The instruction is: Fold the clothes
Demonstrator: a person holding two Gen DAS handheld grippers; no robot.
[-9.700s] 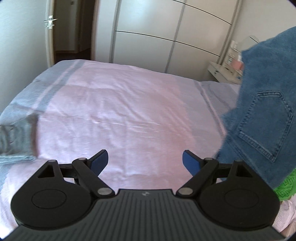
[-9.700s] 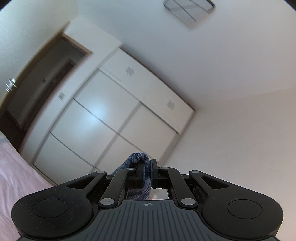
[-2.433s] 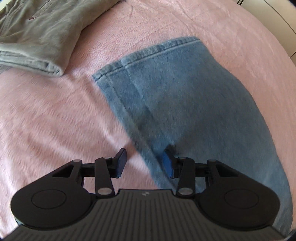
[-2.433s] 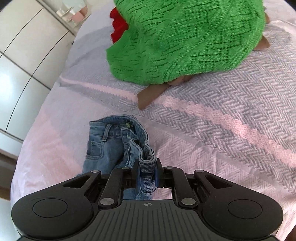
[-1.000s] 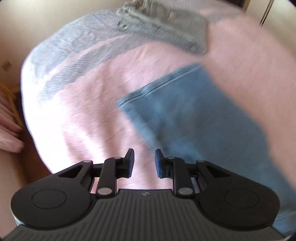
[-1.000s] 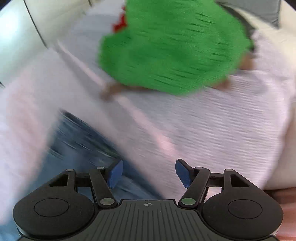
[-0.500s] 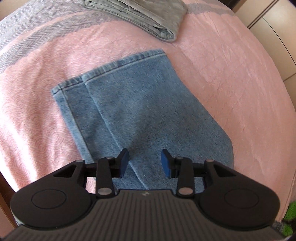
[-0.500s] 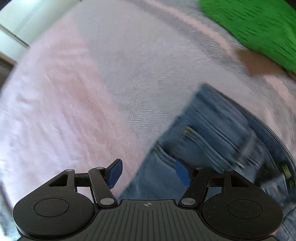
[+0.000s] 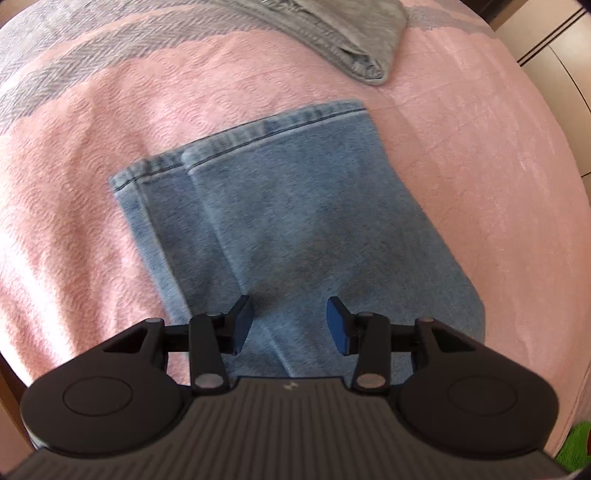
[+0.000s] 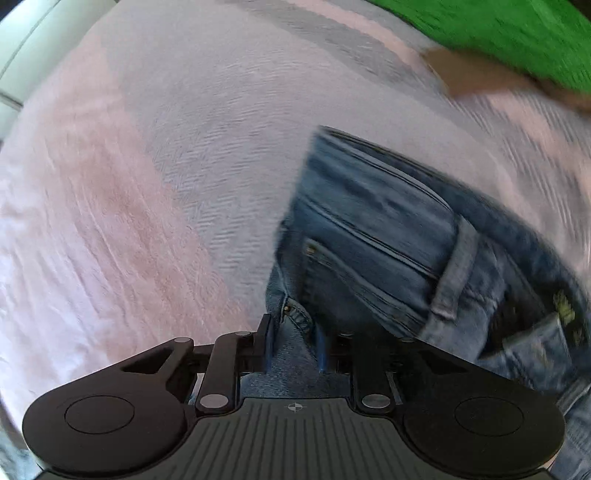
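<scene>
Blue jeans [image 9: 295,221] lie flat on the pink bedspread [image 9: 74,184], legs stacked, hems pointing away from me. My left gripper [image 9: 290,325] hovers open over the legs, with denim beneath the gap and nothing pinched. In the right wrist view the waistband end of the jeans [image 10: 388,240] shows a back pocket and a belt loop, blurred by motion. My right gripper [image 10: 294,345] sits at the left edge of that end, its fingers drawn close together with a fold of denim between them.
A folded grey garment [image 9: 343,33] lies beyond the hems. A green knit [image 10: 517,33] and a brown item [image 10: 476,79] lie past the waistband; a green scrap [image 9: 576,443] shows at the lower right. Wardrobe doors [image 9: 569,48] stand beyond the bed.
The right gripper's fingers went from wide open to closed on denim at the waistband end. The left gripper stayed open over the legs and hardly shifted.
</scene>
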